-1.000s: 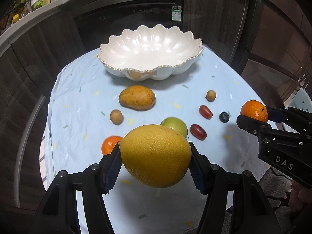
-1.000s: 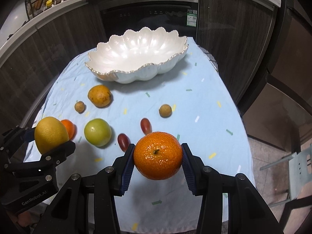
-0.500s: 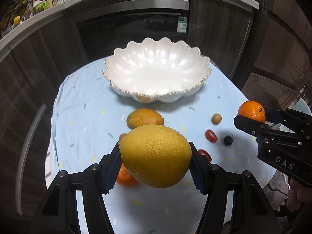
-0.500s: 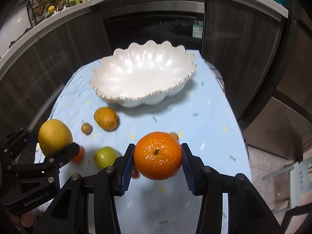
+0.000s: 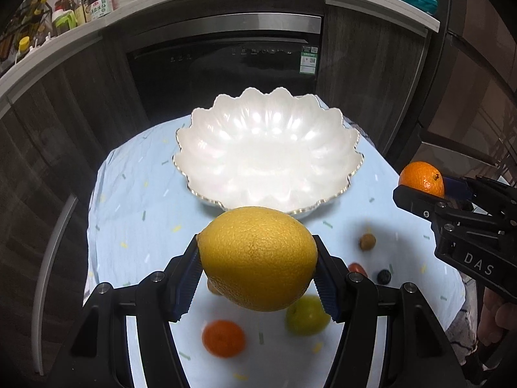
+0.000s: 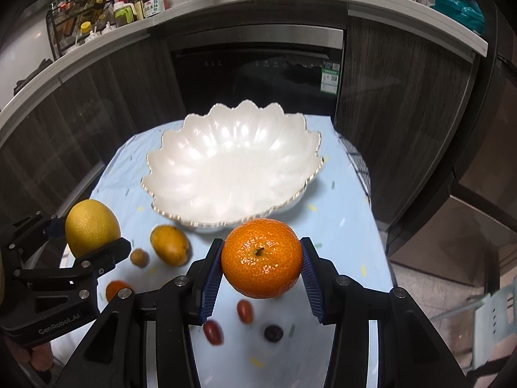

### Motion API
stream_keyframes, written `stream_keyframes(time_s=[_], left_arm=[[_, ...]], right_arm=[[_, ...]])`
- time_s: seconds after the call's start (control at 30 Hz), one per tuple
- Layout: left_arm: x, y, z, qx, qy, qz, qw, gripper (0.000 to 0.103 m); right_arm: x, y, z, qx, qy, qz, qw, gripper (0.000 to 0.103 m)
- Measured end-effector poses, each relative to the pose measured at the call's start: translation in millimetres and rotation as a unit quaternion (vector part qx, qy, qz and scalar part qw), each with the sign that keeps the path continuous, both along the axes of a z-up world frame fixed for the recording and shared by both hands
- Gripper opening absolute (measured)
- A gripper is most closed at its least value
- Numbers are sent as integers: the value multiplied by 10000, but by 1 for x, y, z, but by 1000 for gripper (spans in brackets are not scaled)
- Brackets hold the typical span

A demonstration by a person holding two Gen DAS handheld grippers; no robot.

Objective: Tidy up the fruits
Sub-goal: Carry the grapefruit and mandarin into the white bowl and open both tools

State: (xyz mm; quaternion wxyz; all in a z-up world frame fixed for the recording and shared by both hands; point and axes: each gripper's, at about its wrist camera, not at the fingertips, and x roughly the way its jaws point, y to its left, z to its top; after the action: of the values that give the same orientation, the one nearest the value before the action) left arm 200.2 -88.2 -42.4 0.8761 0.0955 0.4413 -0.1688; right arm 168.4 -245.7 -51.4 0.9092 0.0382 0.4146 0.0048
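Observation:
My left gripper point(image 5: 257, 278) is shut on a large yellow citrus fruit point(image 5: 257, 257), held above the table just short of the white scalloped bowl point(image 5: 268, 155). My right gripper point(image 6: 261, 274) is shut on an orange point(image 6: 261, 257), also raised in front of the bowl point(image 6: 232, 168). Each gripper shows in the other's view: the right one with its orange point(image 5: 421, 177) at the right, the left one with the yellow fruit point(image 6: 92, 228) at the left. The bowl holds nothing.
On the light blue tablecloth point(image 5: 135, 200) below lie a green fruit point(image 5: 305, 315), a small orange point(image 5: 223, 338), a mango point(image 6: 169, 244), small brown fruits point(image 5: 367, 242), red grape tomatoes point(image 6: 213, 331) and a dark berry point(image 6: 273, 333). Dark cabinets and a dishwasher point(image 5: 226, 71) stand behind the table.
Both grippers have risen and moved forward toward the bowl with their fruits. The bowl looks larger and nearer, and the loose fruits have dropped lower in view.

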Motion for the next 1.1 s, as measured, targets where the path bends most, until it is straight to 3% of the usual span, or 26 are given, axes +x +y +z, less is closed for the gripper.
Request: stream_keyframes(time_s=[0.63, 1.1], left_arm=[[68, 0, -3, 87, -86, 145, 9998, 62], [102, -10, -27, 184, 167, 120, 9996, 62]], right_arm=[[59, -4, 0, -160, -22, 158, 9997, 47], [92, -9, -19, -161, 246, 216, 9993, 47]])
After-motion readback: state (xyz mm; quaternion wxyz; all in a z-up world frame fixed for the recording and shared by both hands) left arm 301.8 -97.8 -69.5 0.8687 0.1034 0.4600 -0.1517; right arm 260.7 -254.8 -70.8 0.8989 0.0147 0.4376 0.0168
